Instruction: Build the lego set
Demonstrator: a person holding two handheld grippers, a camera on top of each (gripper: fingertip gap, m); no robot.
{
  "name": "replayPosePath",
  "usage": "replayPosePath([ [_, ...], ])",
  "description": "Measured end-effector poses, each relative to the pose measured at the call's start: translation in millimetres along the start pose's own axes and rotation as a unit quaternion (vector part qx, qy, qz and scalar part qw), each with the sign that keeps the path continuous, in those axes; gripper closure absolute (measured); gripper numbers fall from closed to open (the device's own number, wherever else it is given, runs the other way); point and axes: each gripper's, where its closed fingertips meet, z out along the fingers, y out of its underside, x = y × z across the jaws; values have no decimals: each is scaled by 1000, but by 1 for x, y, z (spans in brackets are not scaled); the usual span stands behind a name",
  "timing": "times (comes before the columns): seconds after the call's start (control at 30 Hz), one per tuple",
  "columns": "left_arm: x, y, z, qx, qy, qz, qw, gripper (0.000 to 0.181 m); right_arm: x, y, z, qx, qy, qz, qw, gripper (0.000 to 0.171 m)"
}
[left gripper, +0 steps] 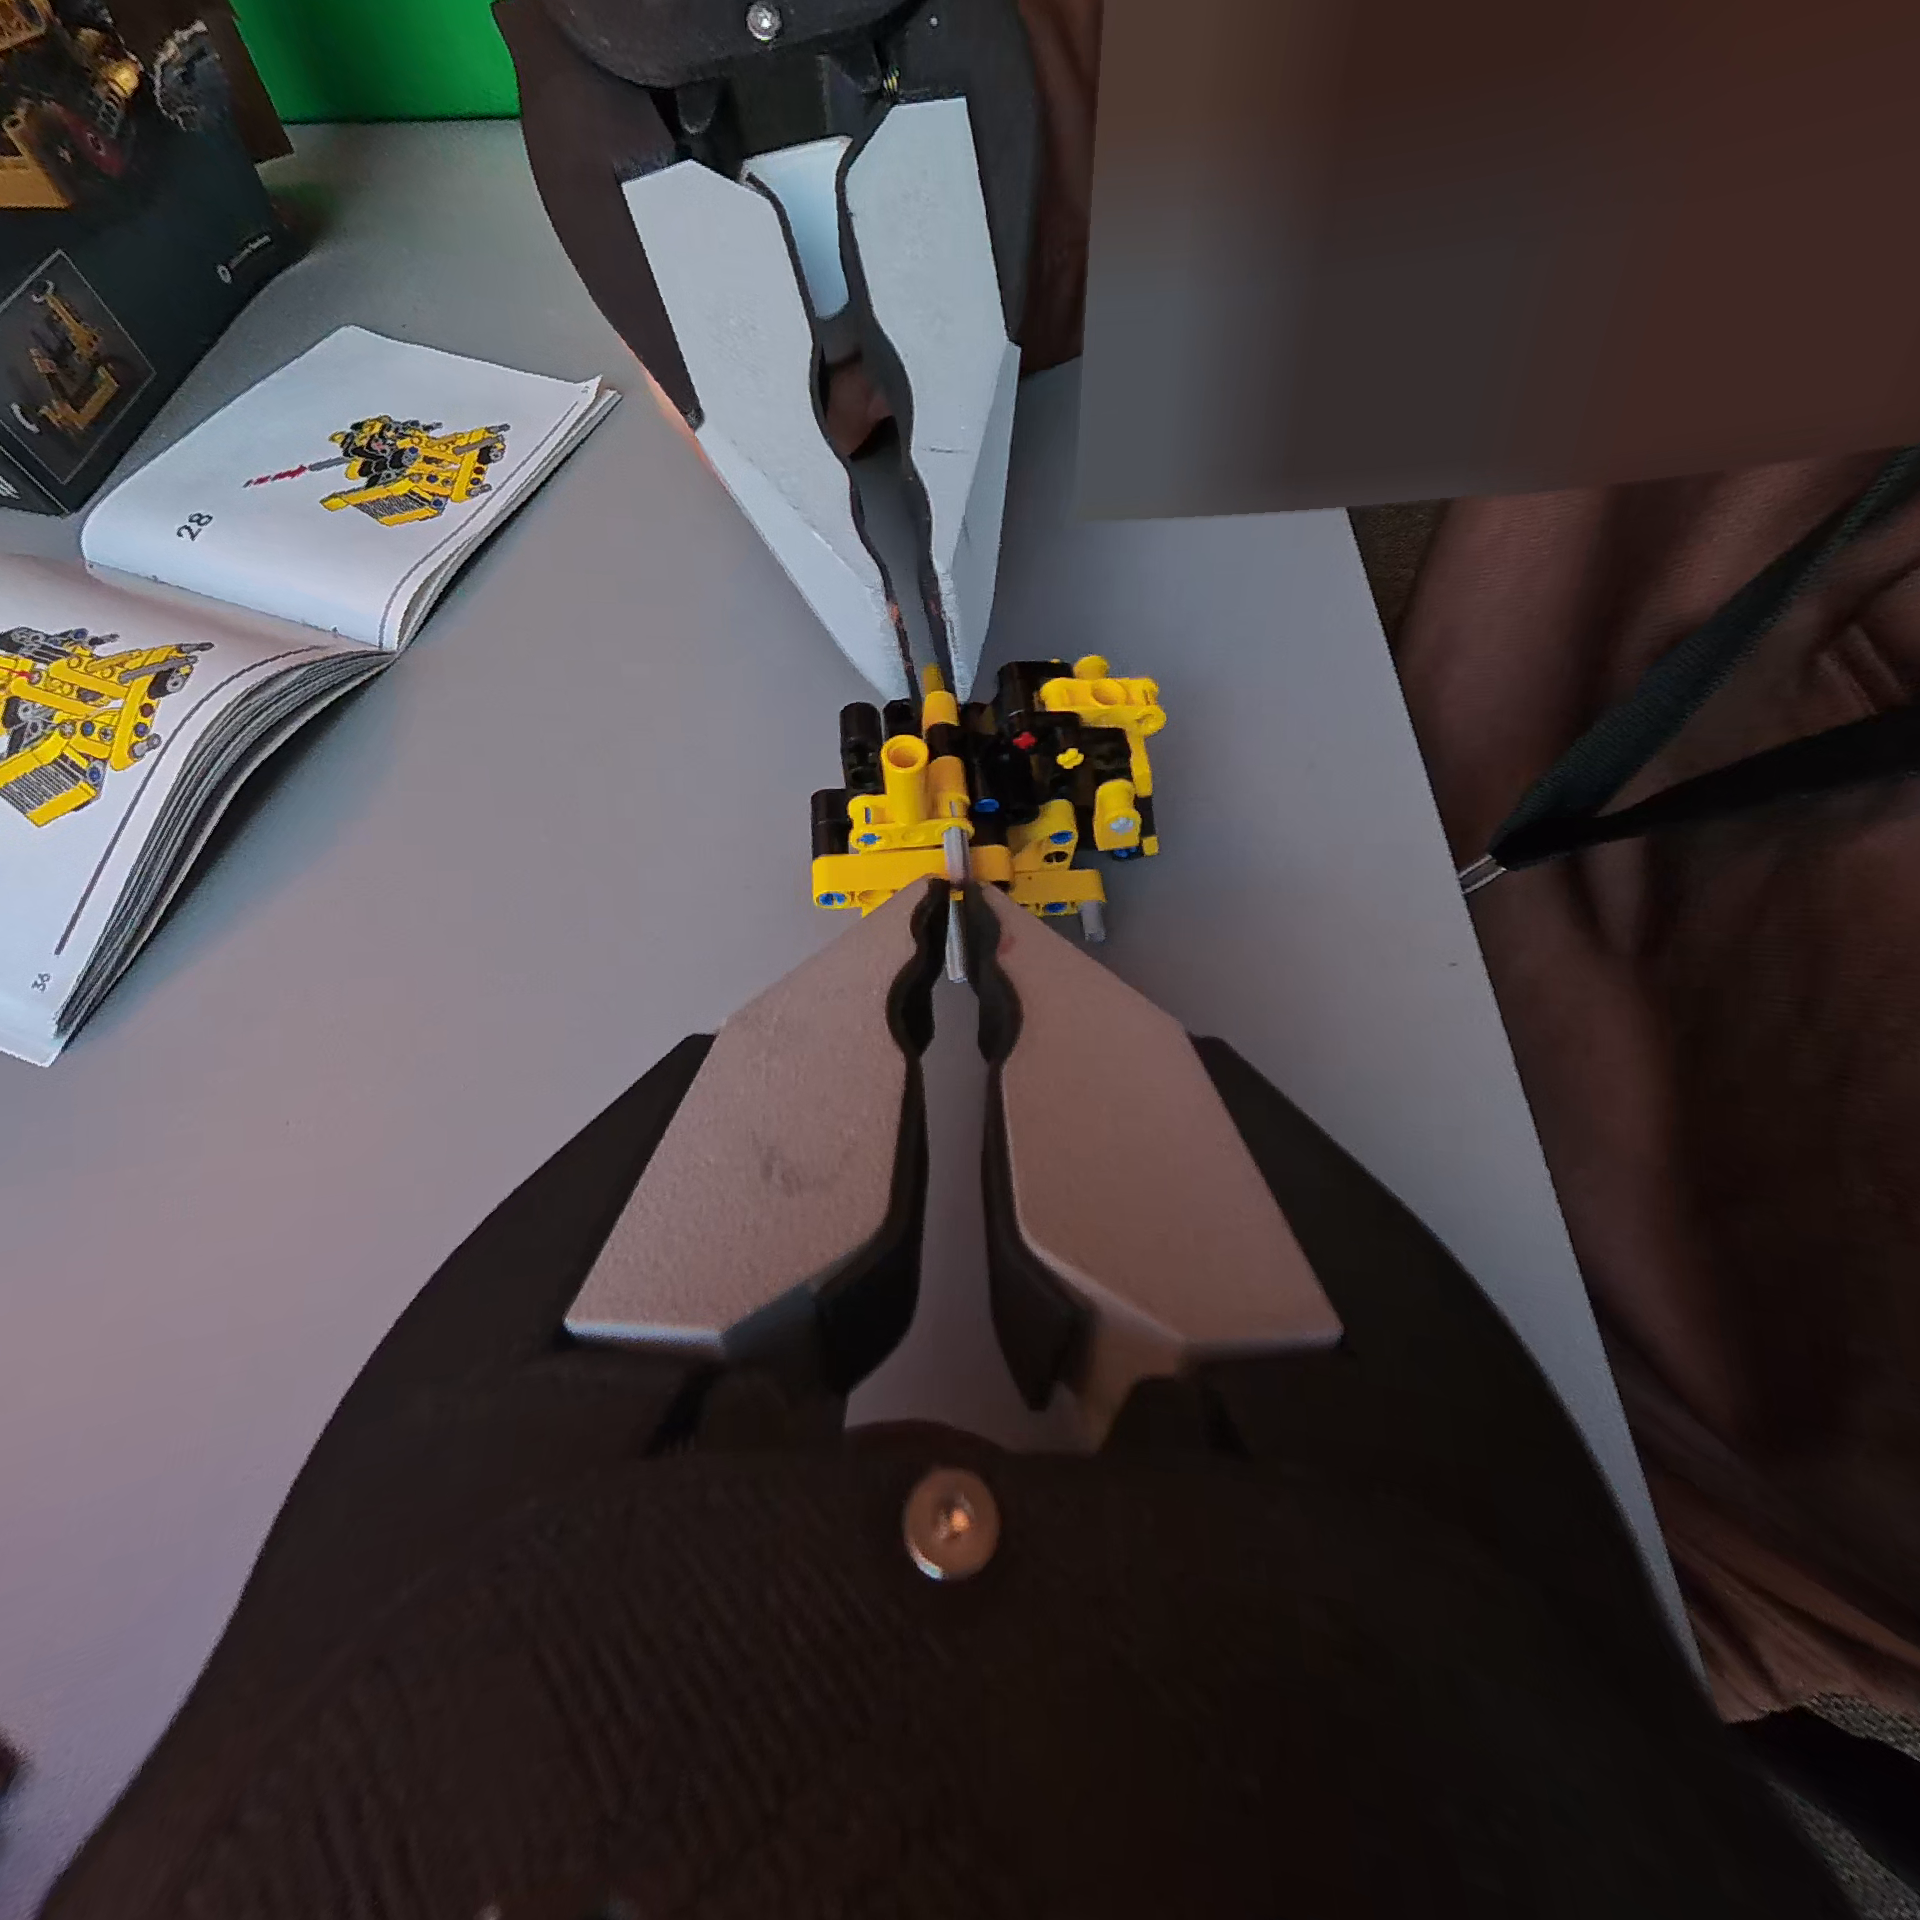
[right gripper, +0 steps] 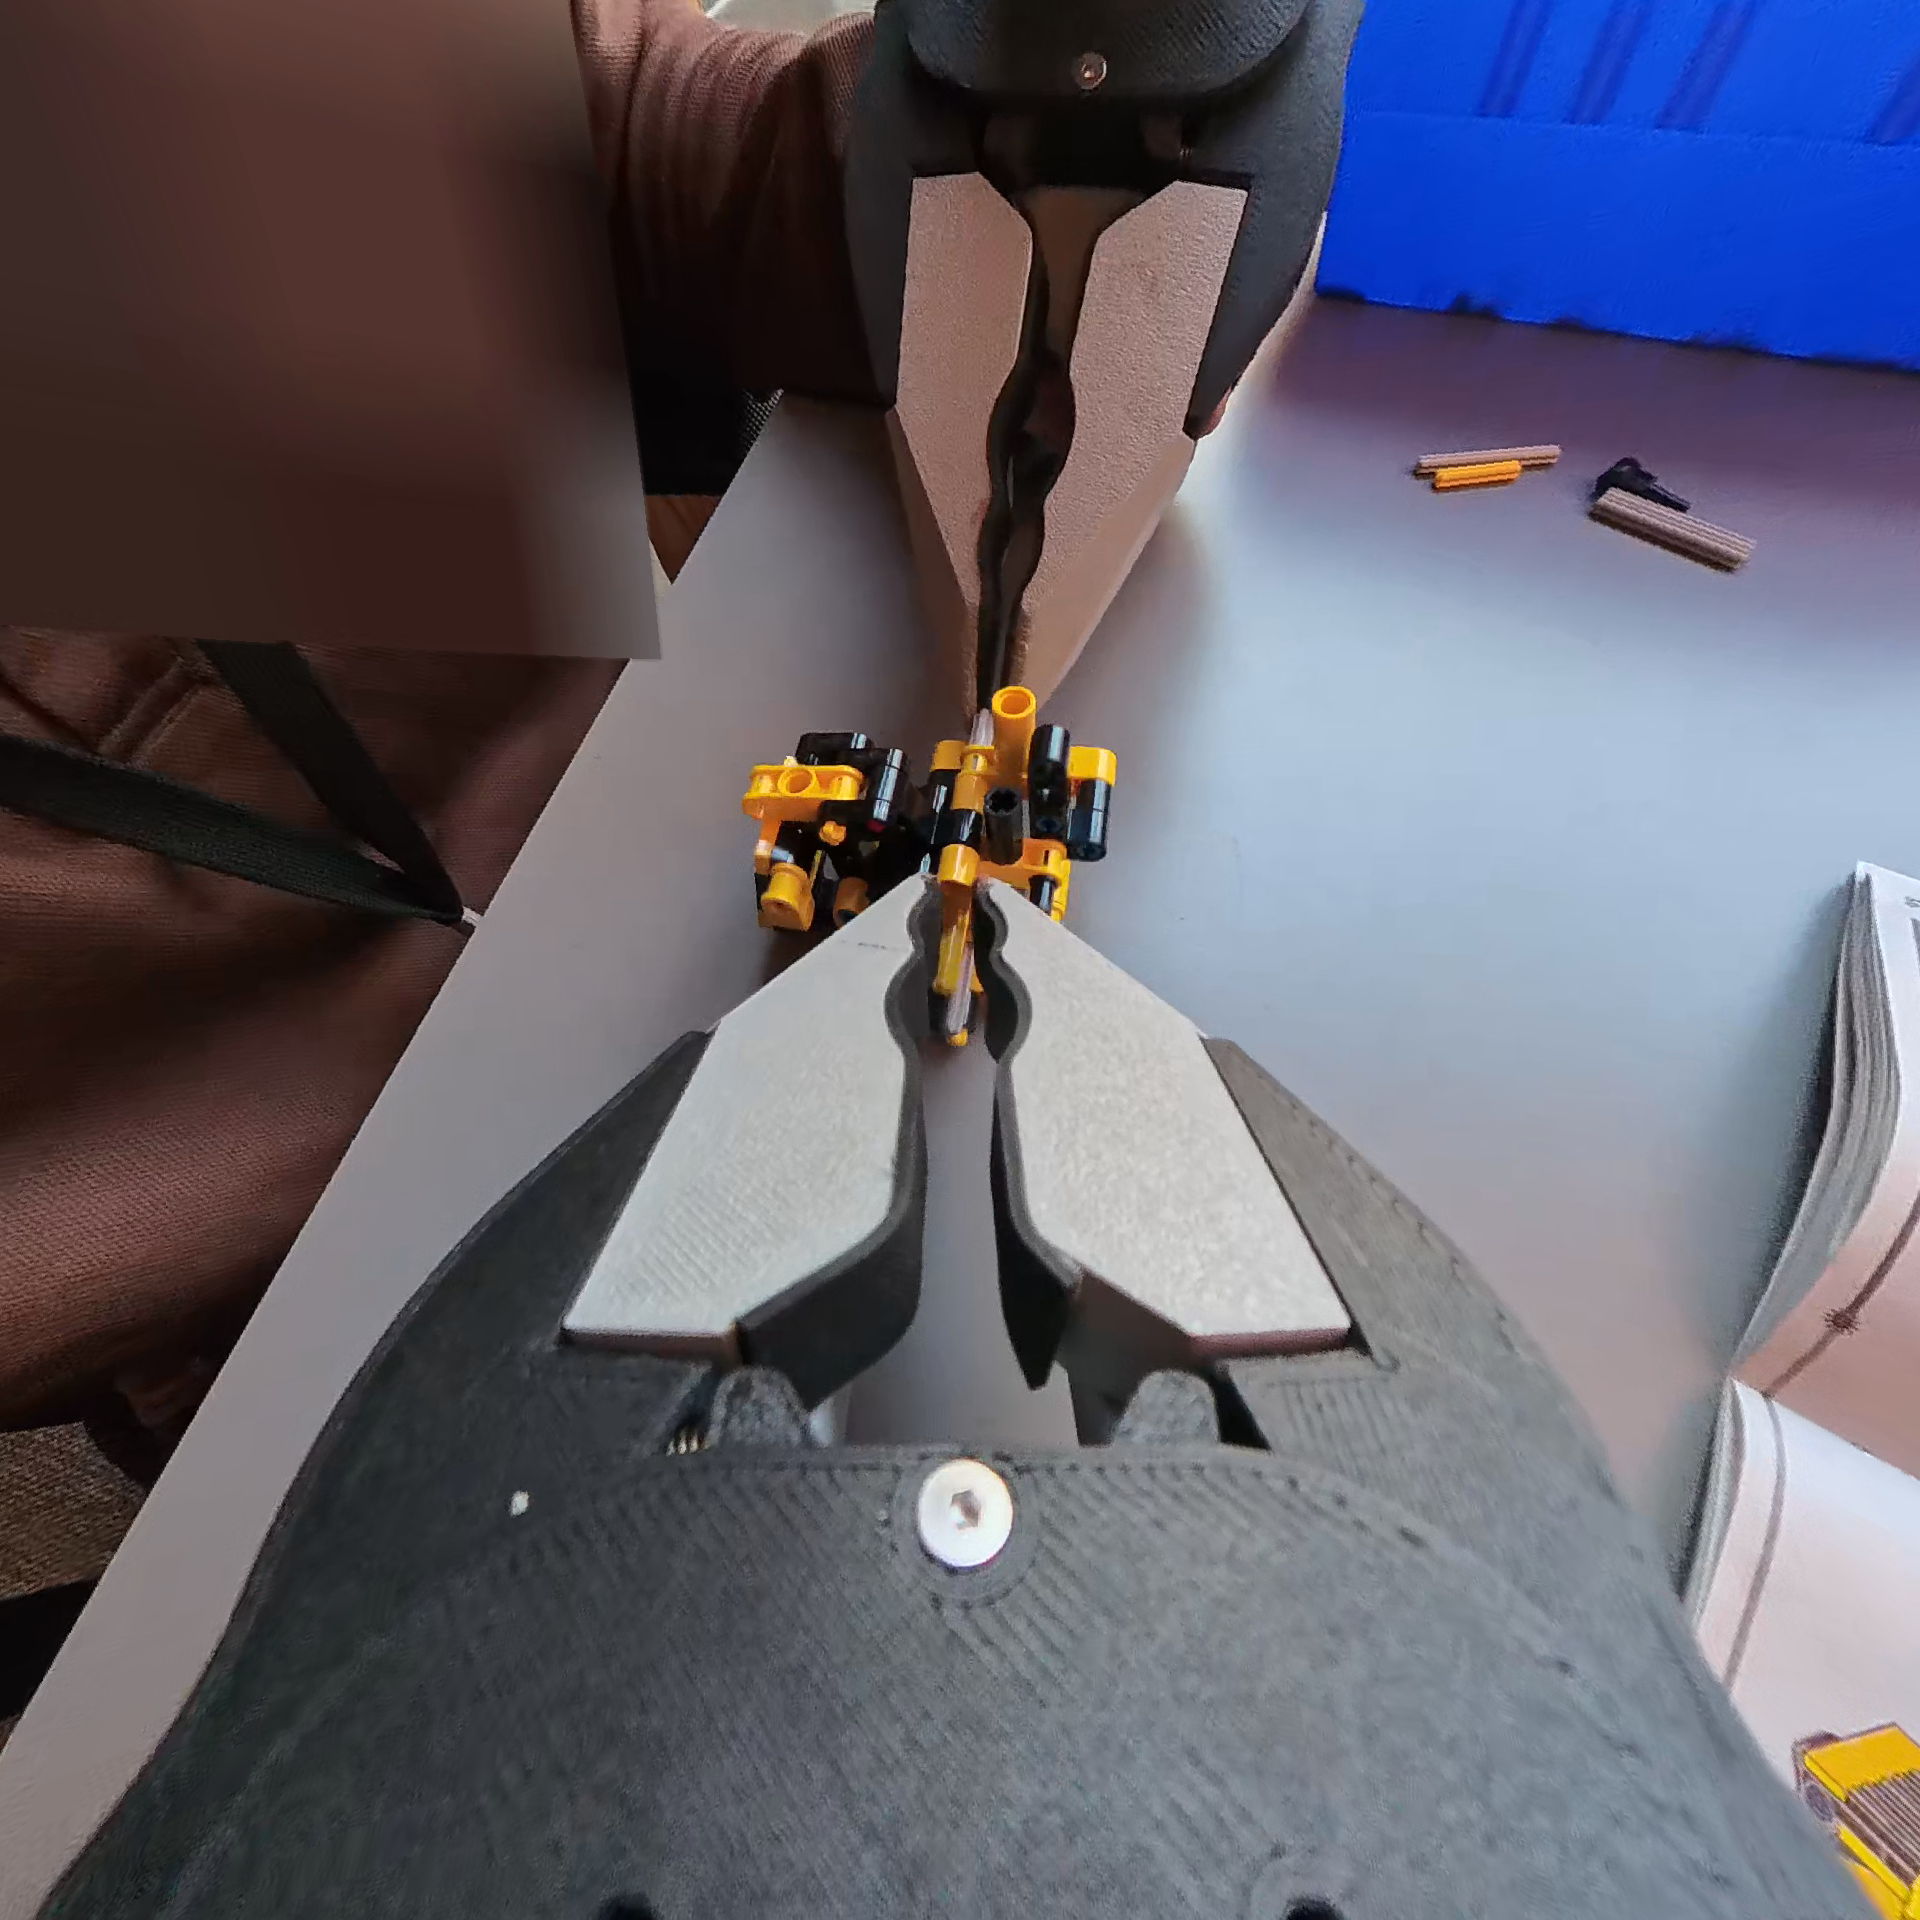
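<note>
A small yellow and black lego model [left gripper: 997,790] sits on the grey table [left gripper: 520,935] near its edge. My left gripper [left gripper: 956,896] is shut on a thin grey axle [left gripper: 955,935] that sticks out of the model's near side. My right gripper [left gripper: 940,681] reaches in from the far side and is shut on a yellow connector [left gripper: 938,709] at the model's other end. In the right wrist view the model [right gripper: 883,821] lies between my right gripper [right gripper: 954,896], shut on the yellow connector [right gripper: 950,951], and my left gripper [right gripper: 987,707] opposite.
An open instruction booklet [left gripper: 260,582] and the set's box [left gripper: 94,208] lie to the left. Loose tan and orange pieces [right gripper: 1486,468], a tan piece [right gripper: 1673,530], a black piece [right gripper: 1636,480] and a blue bin [right gripper: 1621,177] are farther off. A person in brown clothing [left gripper: 1714,1039] sits at the table edge. Only a small space, under 4 cm, lies between the two pairs of fingers. The left tips stand about 20 centimetres off the tan piece [right gripper: 1673,530].
</note>
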Motion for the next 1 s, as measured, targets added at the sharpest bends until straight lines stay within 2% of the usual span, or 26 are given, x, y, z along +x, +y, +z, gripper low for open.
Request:
replayPosePath([
  [0.67,8,-1,0,4,24,10,1000,181,-3,0,1,1,18,8,1000,170],
  [1.0,9,-1,1,3,3,10,1000,181,-4,0,0,-3,27,7,1000,170],
])
